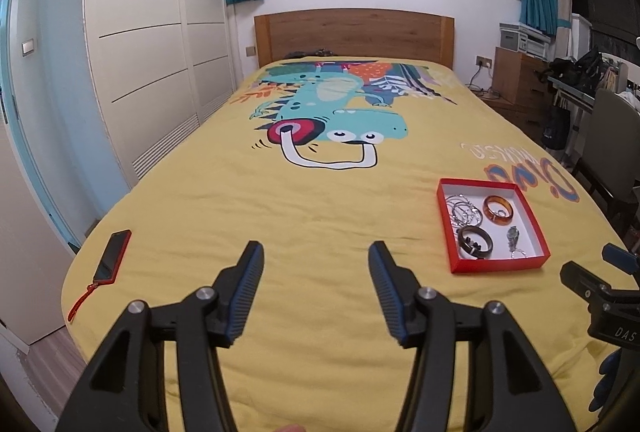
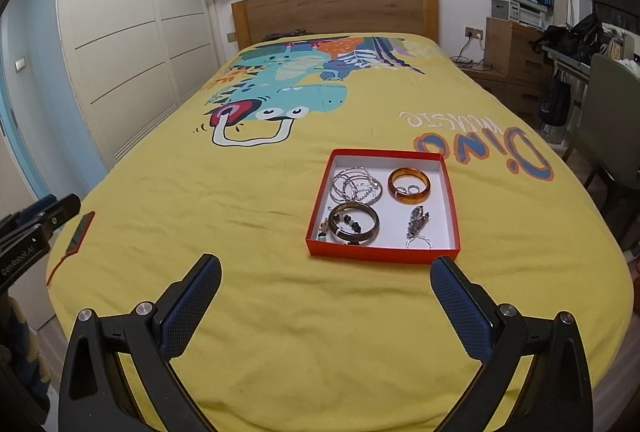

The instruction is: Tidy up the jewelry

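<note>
A red box with a white inside (image 2: pixel 451 209) (image 1: pixel 535 228) lies on the yellow bedspread. In it are thin silver bangles (image 2: pixel 356 185) (image 1: pixel 463 210), an amber bangle (image 2: pixel 409 186) (image 1: pixel 498 209) with small rings inside it, a dark bangle (image 2: pixel 354 222) (image 1: pixel 475 241) with beads, and a pendant on a chain (image 2: pixel 418 222) (image 1: pixel 513 237). My right gripper (image 2: pixel 326 278) is open and empty, just in front of the box. My left gripper (image 1: pixel 316 264) is open and empty over bare bedspread, left of the box.
A phone in a red case (image 1: pixel 113 256) (image 2: pixel 82 228) with a red strap lies near the bed's left edge. A wardrobe (image 1: pixel 152 44) stands to the left, a wooden headboard (image 1: pixel 354 34) at the back. A chair (image 2: pixel 612 120) and a cluttered desk stand at the right.
</note>
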Demonstrator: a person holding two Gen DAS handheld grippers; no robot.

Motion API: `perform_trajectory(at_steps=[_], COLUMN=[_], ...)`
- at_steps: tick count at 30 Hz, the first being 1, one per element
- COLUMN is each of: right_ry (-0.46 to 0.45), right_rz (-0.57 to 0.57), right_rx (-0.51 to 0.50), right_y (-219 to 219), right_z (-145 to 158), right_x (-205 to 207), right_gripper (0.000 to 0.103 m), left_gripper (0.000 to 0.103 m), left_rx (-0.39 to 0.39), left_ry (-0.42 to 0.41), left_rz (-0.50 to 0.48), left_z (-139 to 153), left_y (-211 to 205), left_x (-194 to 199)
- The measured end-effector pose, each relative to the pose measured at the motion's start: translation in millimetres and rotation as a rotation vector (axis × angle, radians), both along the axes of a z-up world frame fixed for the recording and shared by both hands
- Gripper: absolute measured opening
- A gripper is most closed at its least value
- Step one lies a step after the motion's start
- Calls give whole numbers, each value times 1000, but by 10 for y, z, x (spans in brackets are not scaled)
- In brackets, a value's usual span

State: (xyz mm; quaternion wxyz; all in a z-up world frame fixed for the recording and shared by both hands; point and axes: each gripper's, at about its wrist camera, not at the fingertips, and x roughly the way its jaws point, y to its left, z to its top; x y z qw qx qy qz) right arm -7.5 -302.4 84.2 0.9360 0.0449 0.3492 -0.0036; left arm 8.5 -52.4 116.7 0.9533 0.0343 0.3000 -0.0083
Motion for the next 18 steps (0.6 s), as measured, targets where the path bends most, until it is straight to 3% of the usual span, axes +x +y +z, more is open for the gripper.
perform_trajectory(at_steps=[18], right_ry=[-11], right_rz=[-47], right_rx=[-17], right_y=[-61], right_z=[-90], right_x=[-119], right_gripper=[102], left_gripper=[56], left_rx=[1], left_ry=[32], left_rz=[19], left_z=[-162], left_y=[52], left_x=[-56])
